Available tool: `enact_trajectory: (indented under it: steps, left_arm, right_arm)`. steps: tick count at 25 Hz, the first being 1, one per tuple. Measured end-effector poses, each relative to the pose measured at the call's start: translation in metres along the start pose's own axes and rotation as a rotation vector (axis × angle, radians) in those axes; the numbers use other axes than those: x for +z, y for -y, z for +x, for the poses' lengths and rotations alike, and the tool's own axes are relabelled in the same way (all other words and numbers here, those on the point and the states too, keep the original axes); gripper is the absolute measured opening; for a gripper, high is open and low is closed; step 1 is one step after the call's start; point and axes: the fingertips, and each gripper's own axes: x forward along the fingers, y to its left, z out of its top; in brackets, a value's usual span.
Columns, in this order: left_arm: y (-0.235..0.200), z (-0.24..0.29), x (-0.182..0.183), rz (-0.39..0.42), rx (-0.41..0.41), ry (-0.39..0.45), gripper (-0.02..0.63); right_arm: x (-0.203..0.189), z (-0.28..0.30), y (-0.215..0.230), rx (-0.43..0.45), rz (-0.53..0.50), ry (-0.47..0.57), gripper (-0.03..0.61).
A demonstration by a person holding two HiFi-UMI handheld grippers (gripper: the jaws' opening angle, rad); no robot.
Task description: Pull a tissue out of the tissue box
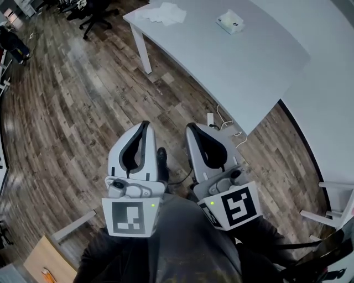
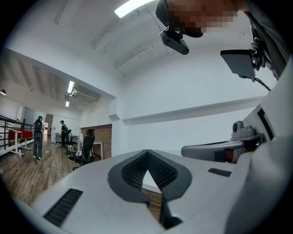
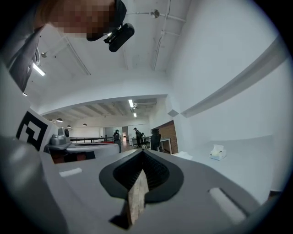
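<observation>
The tissue box (image 1: pixel 230 22) is pale with a white tissue sticking out of its top. It stands far off on the white table (image 1: pixel 249 66), small in the right gripper view (image 3: pixel 218 152). Loose white tissues (image 1: pixel 166 12) lie near the table's far left corner. My left gripper (image 1: pixel 145 124) and right gripper (image 1: pixel 191 126) are side by side close to my body, over the wooden floor and well short of the table. Both point level toward the table. Each has its jaws meeting at the tips with nothing between them (image 2: pixel 146 151) (image 3: pixel 143 151). The left gripper view does not show the box.
A white table leg (image 1: pixel 141 50) stands ahead on the left. A power strip with a cable (image 1: pixel 213 119) lies on the floor by the table's near corner. Office chairs (image 1: pixel 94 14) and people (image 2: pixel 37 137) are far off. A white frame (image 1: pixel 332 204) stands at the right.
</observation>
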Motion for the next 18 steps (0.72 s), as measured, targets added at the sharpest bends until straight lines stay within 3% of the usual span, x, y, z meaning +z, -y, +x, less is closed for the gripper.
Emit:
enact_trajectory:
  steps: [11,18]
  left_arm:
    - [-0.097,0.142,0.006,0.003,-0.141,-0.032,-0.002]
    - [-0.101,0.205,0.000,0.002,-0.253,-0.045,-0.002]
  right_arm:
    - [0.022,0.162,0.059,-0.128,0.009,0.019,0.002]
    - [0.038,0.196,0.111,-0.248,-0.026,0.048,0.002]
